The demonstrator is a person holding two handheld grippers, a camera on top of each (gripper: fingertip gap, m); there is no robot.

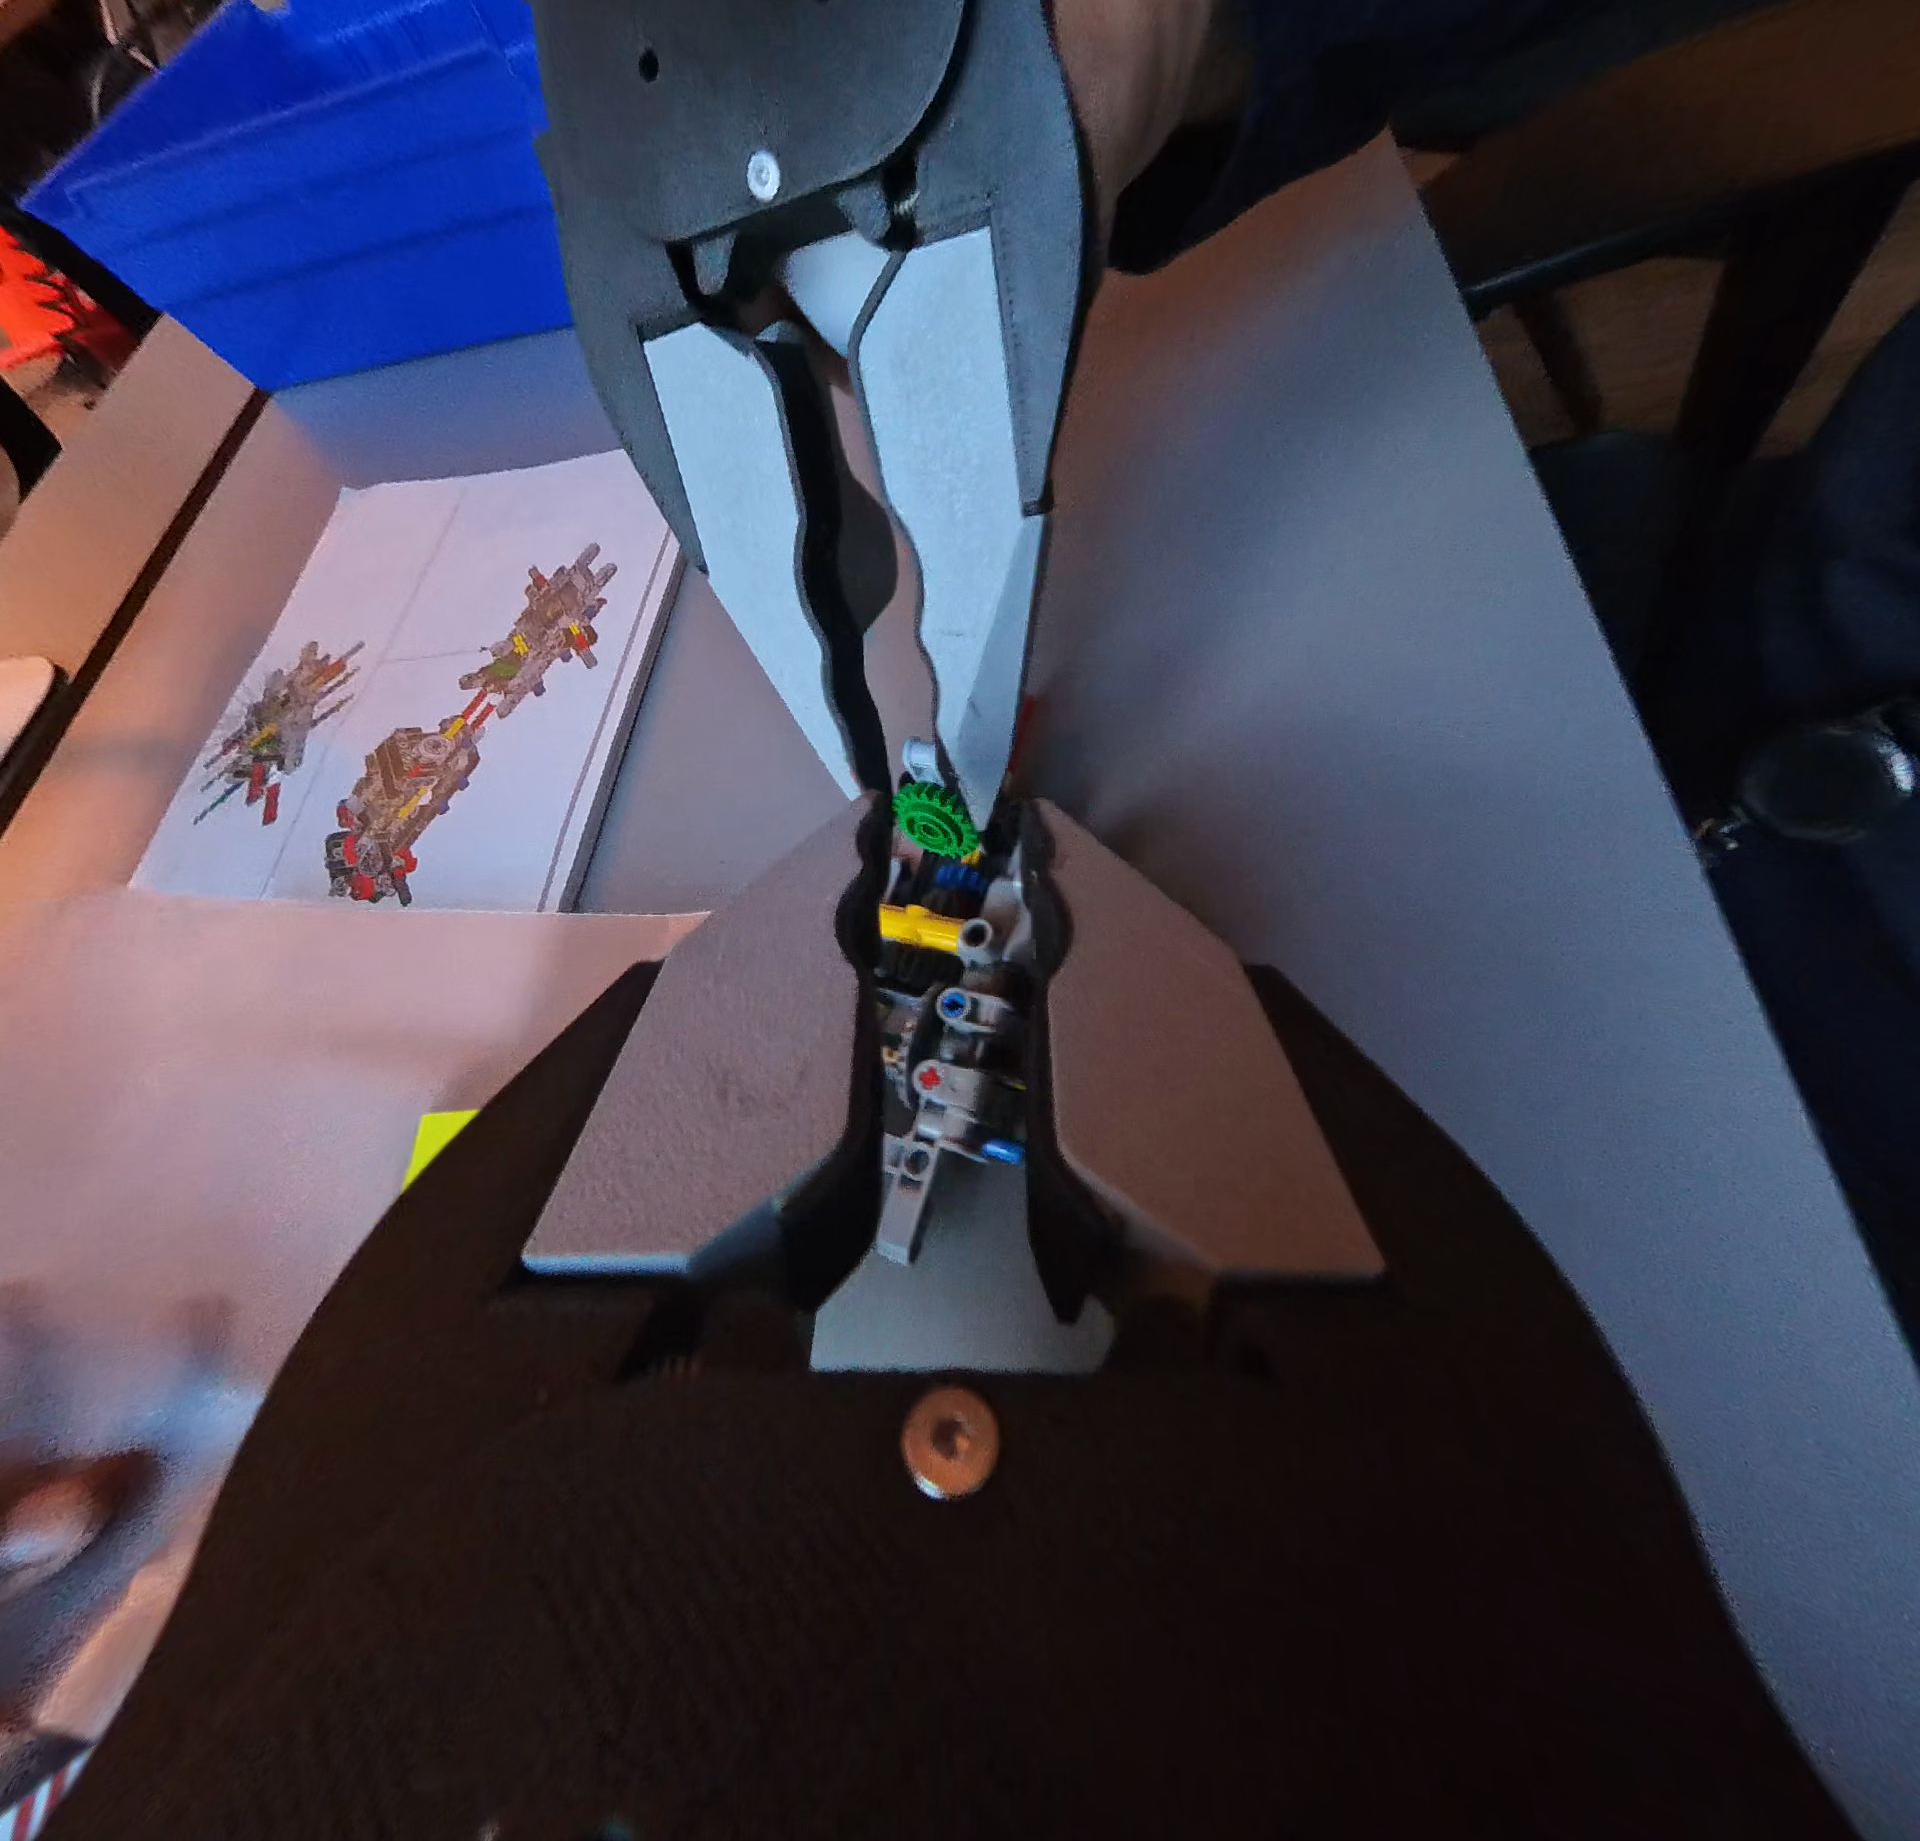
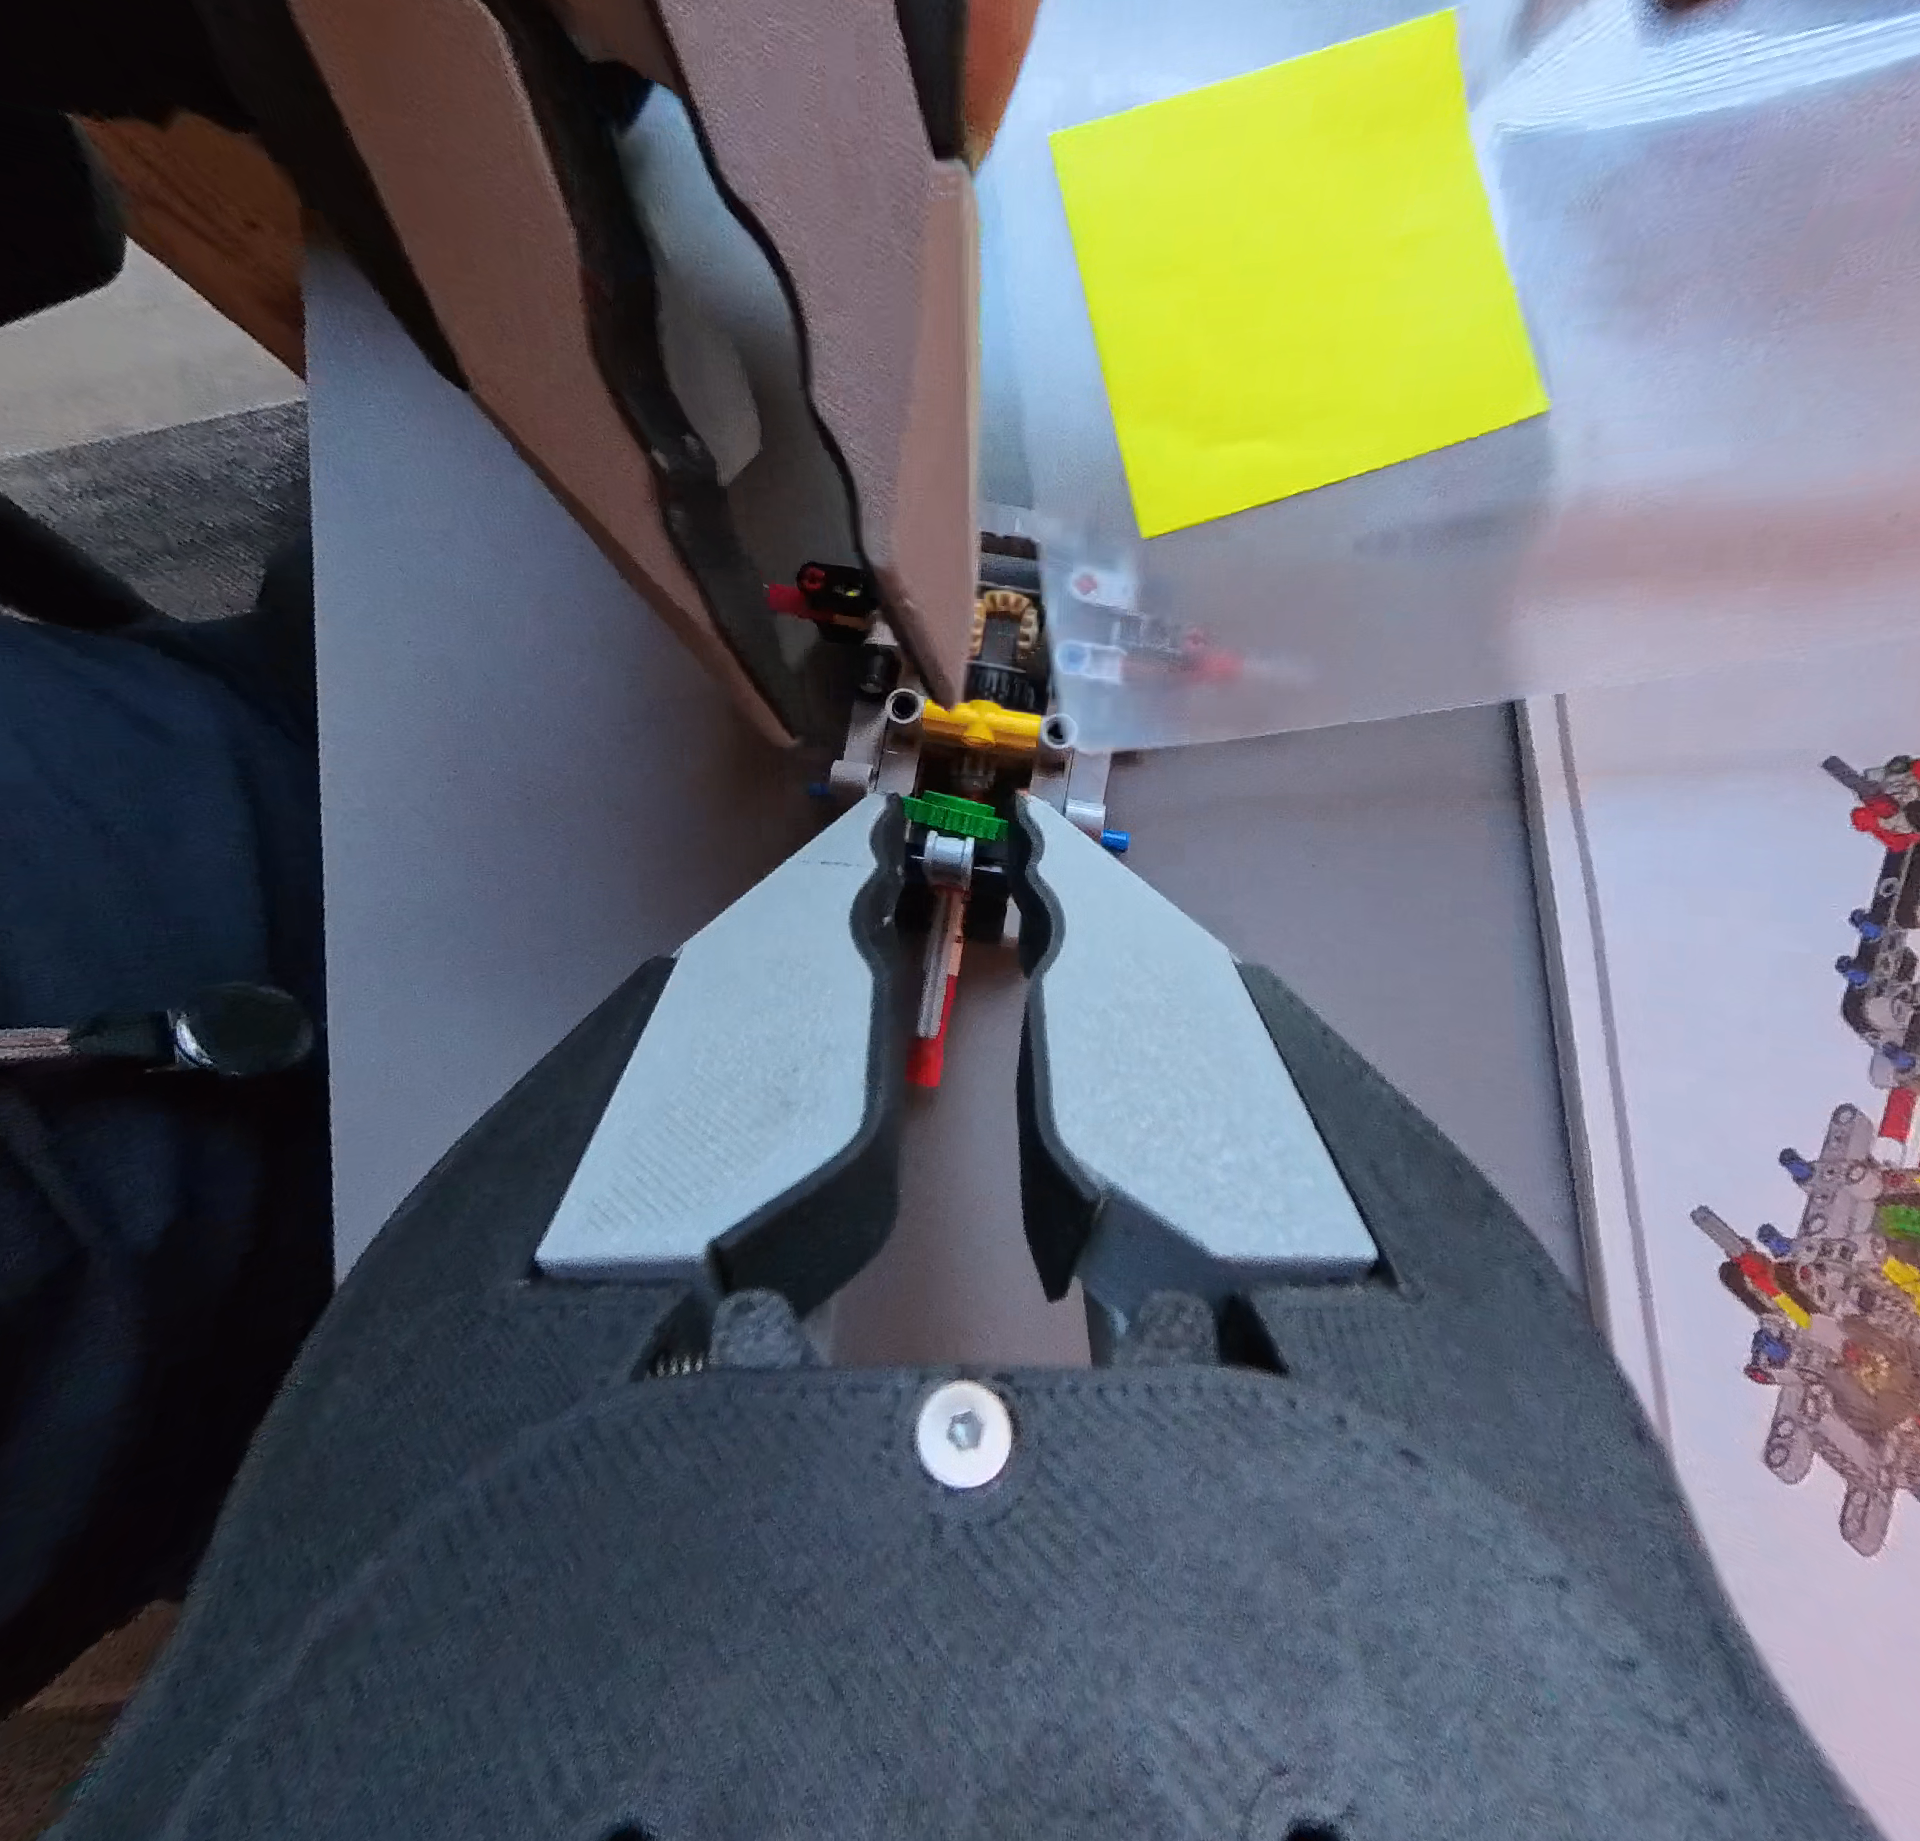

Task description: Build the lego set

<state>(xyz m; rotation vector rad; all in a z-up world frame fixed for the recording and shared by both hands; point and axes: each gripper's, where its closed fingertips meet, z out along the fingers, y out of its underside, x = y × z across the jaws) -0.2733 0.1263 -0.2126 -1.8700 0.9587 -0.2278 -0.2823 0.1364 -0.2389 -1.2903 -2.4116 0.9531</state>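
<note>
Your left gripper pinches the grey beam-and-gear plastic brick assembly between its wavy pads, which press on the assembly's two sides. Your right gripper meets it head-on from the far end, its fingers closed on the black block just behind the green toothed gear wheel. The assembly sits on the grey tabletop near its middle. An open instruction booklet lies toward the table's far left edge, a blue plastic bin beyond it. A yellow sticky note sits on a clear bag beside the assembly.
</note>
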